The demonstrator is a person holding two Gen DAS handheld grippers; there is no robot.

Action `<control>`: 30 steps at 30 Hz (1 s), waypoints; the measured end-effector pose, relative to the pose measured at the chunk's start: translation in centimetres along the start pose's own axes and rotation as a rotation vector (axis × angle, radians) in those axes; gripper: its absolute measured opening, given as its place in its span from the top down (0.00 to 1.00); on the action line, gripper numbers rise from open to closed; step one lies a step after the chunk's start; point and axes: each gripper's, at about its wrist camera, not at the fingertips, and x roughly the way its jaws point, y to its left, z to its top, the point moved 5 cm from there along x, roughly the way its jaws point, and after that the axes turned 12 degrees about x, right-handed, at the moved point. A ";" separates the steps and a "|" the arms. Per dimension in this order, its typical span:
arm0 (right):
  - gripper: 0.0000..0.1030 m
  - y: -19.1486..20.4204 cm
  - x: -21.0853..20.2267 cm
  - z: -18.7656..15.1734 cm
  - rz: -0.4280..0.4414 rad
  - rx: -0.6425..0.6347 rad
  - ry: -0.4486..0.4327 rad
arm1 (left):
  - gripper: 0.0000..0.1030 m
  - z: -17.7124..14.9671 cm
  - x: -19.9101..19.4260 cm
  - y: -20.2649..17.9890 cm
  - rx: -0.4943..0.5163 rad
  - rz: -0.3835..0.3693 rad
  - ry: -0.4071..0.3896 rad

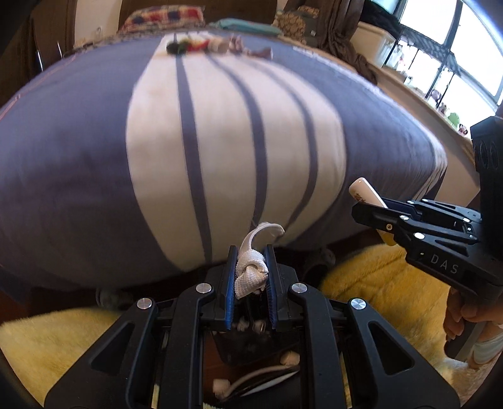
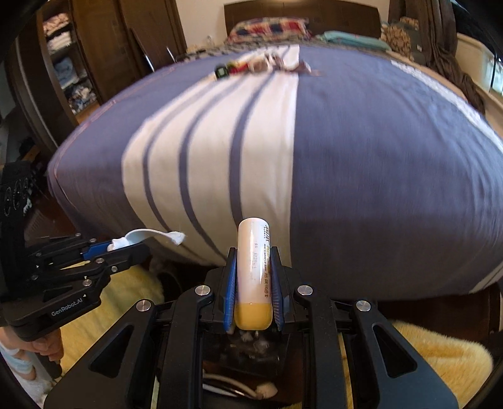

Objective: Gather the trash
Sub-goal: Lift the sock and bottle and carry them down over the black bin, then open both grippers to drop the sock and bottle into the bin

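My left gripper [image 1: 251, 251] is shut on a crumpled white tissue [image 1: 251, 272] and holds it just off the foot of the bed; it also shows in the right wrist view [image 2: 125, 243]. My right gripper [image 2: 253, 254] is shut on a white tube with a yellow cap [image 2: 253, 270], also seen from the left wrist view [image 1: 366, 193]. Several small pieces of trash [image 1: 217, 47] lie in a row far up the bed, also in the right wrist view [image 2: 261, 66].
The bed has a blue and white striped cover [image 1: 229, 138]. A yellow fluffy rug [image 1: 377, 289] lies on the floor below both grippers. Pillows [image 2: 267, 28] sit at the headboard. A wardrobe [image 2: 69, 63] stands left, windows [image 1: 440, 47] right.
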 end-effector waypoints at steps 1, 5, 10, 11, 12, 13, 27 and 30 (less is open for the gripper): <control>0.80 -0.3 0.6 -0.6 -0.001 0.010 0.018 | 0.85 -0.5 0.6 0.0 0.001 -0.001 0.016; 0.80 -1.5 3.0 -2.3 -0.014 0.039 0.081 | 0.85 -2.7 4.0 -0.4 0.000 -0.026 0.102; 0.80 -2.5 5.7 -4.1 -0.029 0.075 0.146 | 0.85 -4.5 7.6 -0.4 -0.006 -0.058 0.191; 0.80 -2.6 6.1 -4.4 -0.029 0.079 0.157 | 0.85 -4.9 8.2 -0.3 -0.012 -0.064 0.210; 0.80 -2.6 6.5 -4.8 -0.026 0.083 0.172 | 0.85 -5.2 8.8 -0.3 -0.017 -0.072 0.227; 0.80 -2.7 7.2 -5.3 -0.020 0.089 0.195 | 0.85 -5.4 9.2 -0.2 -0.021 -0.078 0.239; 0.78 -3.3 11.3 -6.5 -0.016 0.133 0.308 | 0.84 -7.4 12.5 -1.3 -0.022 -0.113 0.336; 0.78 -3.3 11.3 -6.2 -0.018 0.144 0.307 | 0.82 -7.4 12.5 -1.0 -0.025 -0.105 0.339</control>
